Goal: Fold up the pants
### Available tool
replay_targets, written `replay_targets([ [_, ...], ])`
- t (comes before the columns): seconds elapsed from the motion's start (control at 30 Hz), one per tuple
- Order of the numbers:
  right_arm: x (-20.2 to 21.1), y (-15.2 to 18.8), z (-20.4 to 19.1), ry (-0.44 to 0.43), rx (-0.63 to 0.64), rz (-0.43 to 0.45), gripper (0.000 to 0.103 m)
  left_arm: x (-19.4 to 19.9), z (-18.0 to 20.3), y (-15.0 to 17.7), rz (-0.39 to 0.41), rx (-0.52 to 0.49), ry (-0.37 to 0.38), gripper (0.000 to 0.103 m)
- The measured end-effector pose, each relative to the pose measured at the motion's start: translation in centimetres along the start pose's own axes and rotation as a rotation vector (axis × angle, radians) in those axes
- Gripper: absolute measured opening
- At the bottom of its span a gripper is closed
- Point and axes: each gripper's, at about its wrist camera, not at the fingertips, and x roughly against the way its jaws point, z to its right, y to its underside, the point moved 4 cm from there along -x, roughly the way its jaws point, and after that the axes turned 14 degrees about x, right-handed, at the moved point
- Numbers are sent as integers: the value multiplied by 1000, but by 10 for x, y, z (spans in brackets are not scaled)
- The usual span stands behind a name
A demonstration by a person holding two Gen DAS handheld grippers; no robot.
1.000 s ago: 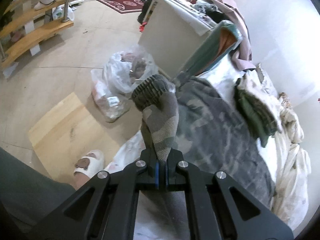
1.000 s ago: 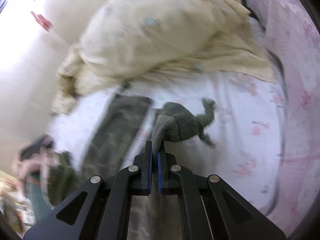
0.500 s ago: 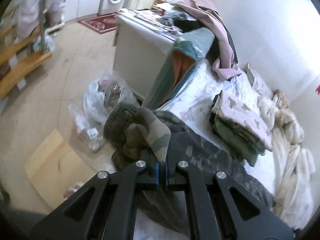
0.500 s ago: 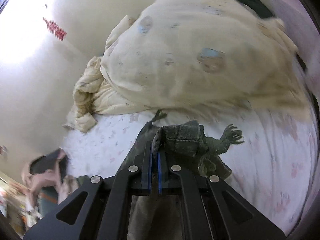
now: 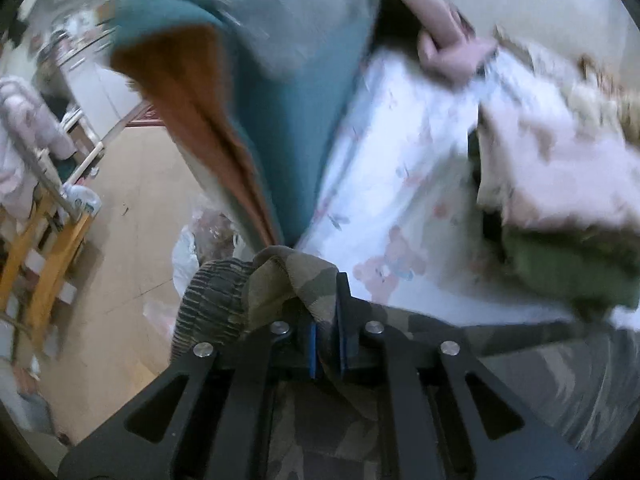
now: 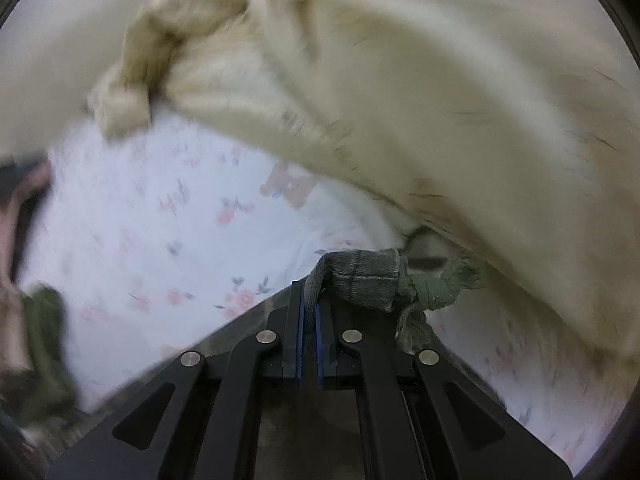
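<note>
Both wrist views have swung since a second ago: the floor, white cabinet and clear plastic bags that filled the left view have slid off to the left edge, and the right view has closed in on the bedding. Between the blue pads of the left gripper (image 5: 327,350) sits a fold of the camouflage-print fabric pants (image 5: 296,280), their ribbed cuff bunched just left of the fingers; these jaws have just been opening slightly, though the cloth still looks pinched. Tightly closed, the right gripper (image 6: 309,344) clamps the pants' grey-green waistband with its knotted drawstring (image 6: 436,286) trailing right. Pant fabric runs under both grippers onto the white floral bedsheet (image 5: 400,168). Motion blur smears most of what lies beyond. A teal-and-orange draped cloth (image 5: 256,92) hangs ahead of the left gripper, and a blurred stack of folded clothes (image 5: 560,208) lies to its right. A rumpled cream quilt (image 6: 400,80) fills the right view's upper half, its edges cut off.
</note>
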Motion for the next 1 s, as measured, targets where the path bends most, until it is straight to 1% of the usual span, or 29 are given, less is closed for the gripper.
replay_targets([
  [0.07, -19, 2, 0, 21, 7, -60, 5, -13, 2, -4, -10, 8, -29, 13],
  [0.13, -20, 3, 3, 24, 27, -57, 15, -16, 3, -7, -29, 7, -40, 21],
  [0.17, -18, 3, 1, 35, 69, -62, 20, -15, 2, -9, -30, 9, -39, 26],
  [0.2, -16, 4, -1, 48, 117, -79, 21, -15, 3, -8, -39, -7, -27, 40],
  [0.23, -13, 3, 0, 49, 150, -85, 21, -15, 6, -6, -49, -34, -27, 70],
  [0.27, -6, 2, -2, 44, 193, -83, 23, -17, 9, -2, -73, -81, -45, 86],
  [0.3, 3, 1, -4, 33, 240, -80, 25, -18, 12, 2, -102, -125, -39, 94],
  [0.33, 13, -2, -3, 16, 279, -78, 33, -13, 13, 3, -98, -163, -11, 94],
  [0.37, 21, -4, -2, 22, 298, -68, 53, -6, 12, 0, -63, -173, -8, 94],
  [0.4, 36, -9, 5, 58, 313, -31, 65, 0, 10, -3, -38, -173, -8, 94],
  [0.43, 49, -14, 11, 92, 314, 6, 85, 3, 7, -5, -28, -169, -4, 94],
  [0.47, 61, -18, 20, 108, 303, 39, 90, 6, 2, -6, -37, -153, -2, 94],
  [0.5, 72, -20, 30, 98, 276, 51, 90, 10, -3, -7, -31, -127, -10, 94],
  [0.53, 75, -20, 34, 79, 256, 44, 89, 14, -6, -7, -13, -105, -14, 94],
  [0.57, 75, -18, 35, 64, 251, 38, 88, 25, -8, -4, 22, -85, -10, 94],
  [0.6, 76, -13, 33, 52, 268, 36, 86, 35, -4, 4, 54, -101, -4, 94],
  [0.63, 73, -6, 26, 39, 298, 33, 85, 41, 4, 13, 73, -135, 6, 94],
  [0.67, 66, 3, 18, 20, 320, 19, 84, 48, 16, 26, 90, -185, 32, 94],
  [0.7, 60, 12, 9, -22, 334, 10, 83, 56, 32, 43, 111, -242, 74, 94],
  [0.73, 49, 25, -4, -105, 348, -3, 79, 62, 45, 56, 119, -280, 114, 94],
  [0.77, 39, 38, -16, -184, 359, -13, 76, 64, 56, 72, 100, -311, 162, 94],
  [0.8, 28, 49, -24, -239, 373, -26, 76, 59, 67, 89, 49, -332, 195, 94],
  [0.83, 18, 61, -31, -266, 390, -40, 76, 50, 74, 102, -6, -348, 195, 94],
  [0.87, 10, 71, -37, -271, 411, -58, 76, 37, 81, 116, -61, -374, 171, 94],
  [0.9, -4, 83, -40, -221, 456, -94, 76, 27, 84, 124, -77, -400, 140, 94],
  [0.93, -17, 92, -35, -107, 498, -125, 76, 15, 86, 131, -73, -433, 91, 94],
  [0.97, -20, 94, -29, -91, 500, -113, 77, -2, 85, 135, -73, -467, 14, 94],
  [1.0, -20, 92, -16, -76, 471, -96, 77, -12, 82, 136, -93, -469, -11, 96],
])
